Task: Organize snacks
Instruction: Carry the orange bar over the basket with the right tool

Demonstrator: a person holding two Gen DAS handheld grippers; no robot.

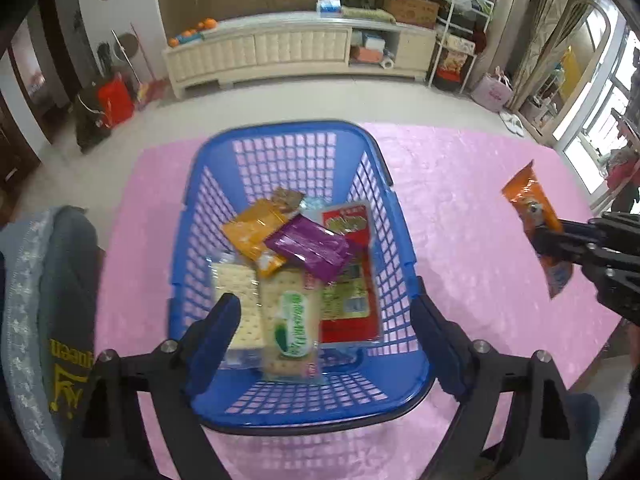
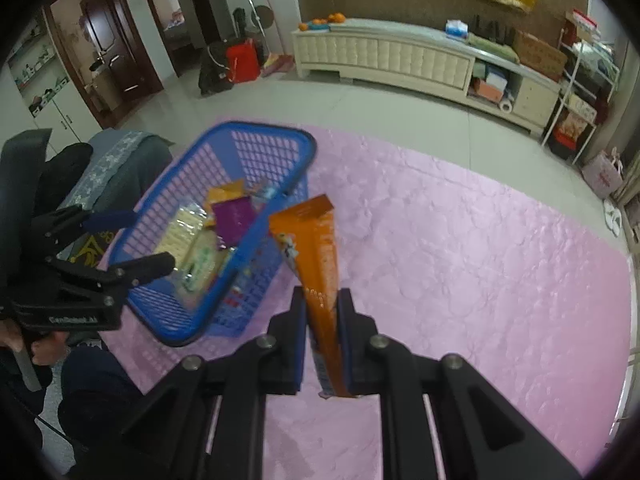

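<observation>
Right gripper (image 2: 322, 320) clamping orange snack packet (image 2: 320, 240), basket (image 2: 208, 152) leftward

The left gripper (image 1: 324, 320) hangs over the blue basket (image 1: 200, 216) with its jaws spread wide and nothing between them. Inside lie cracker packs (image 1: 294, 320), a purple packet (image 1: 308, 246), an orange packet (image 1: 256, 236) and a red packet (image 1: 352, 280). At the right edge, over the pink tablecloth (image 1: 460, 200), the right gripper (image 1: 548, 240) pinches an orange snack pack (image 1: 534, 208).

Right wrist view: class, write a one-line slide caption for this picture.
Right hand-held gripper clamps an orange snack packet above the pink tablecloth, beside the blue basket of snacks.
</observation>
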